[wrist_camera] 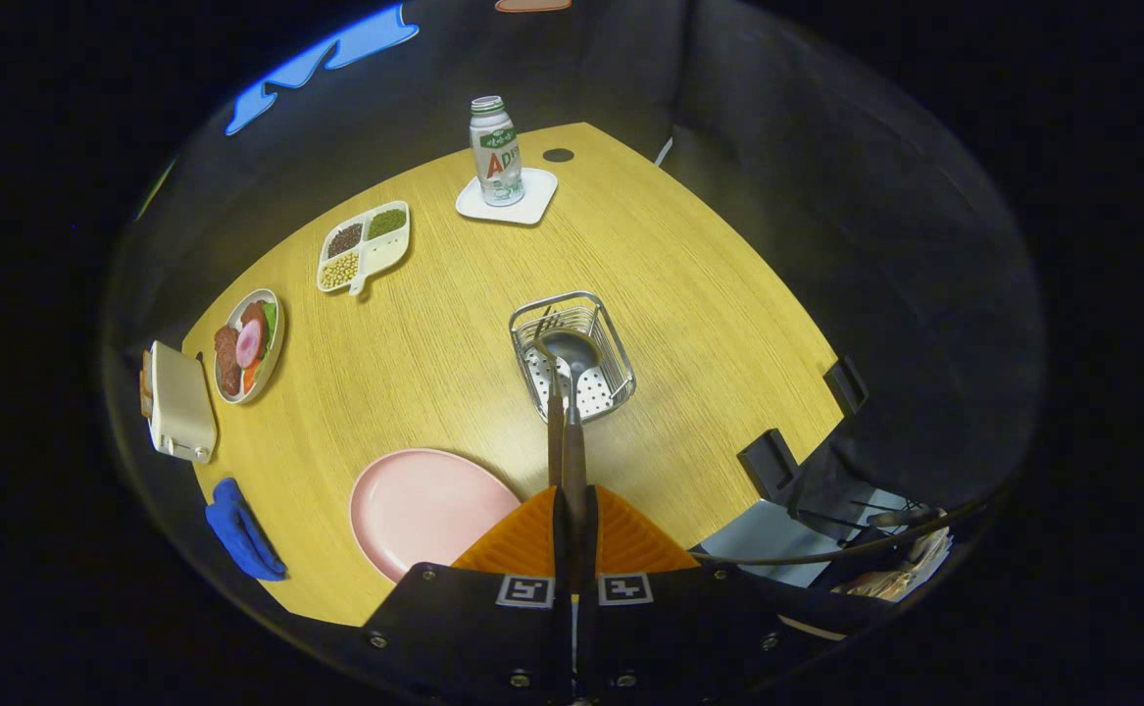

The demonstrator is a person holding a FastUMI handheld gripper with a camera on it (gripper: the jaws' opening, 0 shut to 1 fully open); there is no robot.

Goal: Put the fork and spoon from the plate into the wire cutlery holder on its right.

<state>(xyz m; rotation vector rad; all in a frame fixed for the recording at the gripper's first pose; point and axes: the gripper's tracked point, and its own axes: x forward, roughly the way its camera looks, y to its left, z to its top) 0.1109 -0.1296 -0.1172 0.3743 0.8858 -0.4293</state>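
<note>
Wood-grain tabletop [689, 294] carries a square wire cutlery holder [572, 354] with a perforated metal floor. Just beside the holder, toward the gripper, lies a round, smooth pink plate [424, 508]. The gripper [572, 510] is closed tight on the handles of the metal spoon [572, 358] and fork [544, 338], whose long axes run straight ahead, heads down inside the holder.

The spoon [572, 355] and fork [544, 333] stand tilted with heads inside the wire cutlery holder [609, 333]. The pink plate [424, 505], at the holder's 8 o'clock, is bare.
</note>
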